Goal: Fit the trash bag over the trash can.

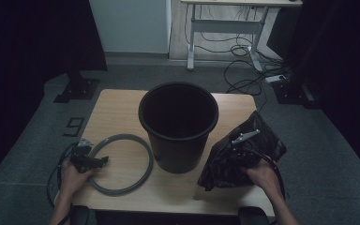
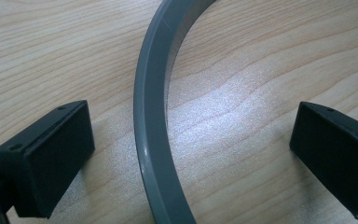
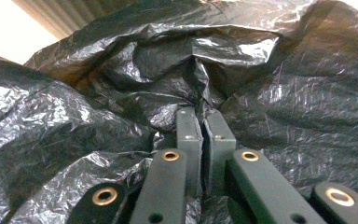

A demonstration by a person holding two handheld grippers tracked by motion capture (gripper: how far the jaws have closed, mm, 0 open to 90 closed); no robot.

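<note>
- Presently, the black bag (image 1: 243,154) is pinched in the right gripper (image 3: 202,122); its jaws are pressed together on a fold of the plastic, as seen in the right gripper view.
- From above, the bag is seen bunched at the table's (image 1: 117,110) right side, near the front edge, held up off the wood by the right hand (image 1: 262,176).
- The bin (image 1: 178,124) stands upright at the table's middle, mouth open upward, just left of the bag and slightly farther from the person.
- The turning relation is judged thus: the bin's mouth lies up and to the left of the right gripper, so the bag would have to be carried leftward and over the rim.
- The right hand is plainly the nearer one to the bag; the bin sits between the two hands.
- The left gripper (image 2: 191,140) is spread wide, resting low over the table, with an arc of the grey ring (image 2: 151,121) passing between its jaws, untouched by either.
- The ring lies flat, left of the bin's base.
</note>
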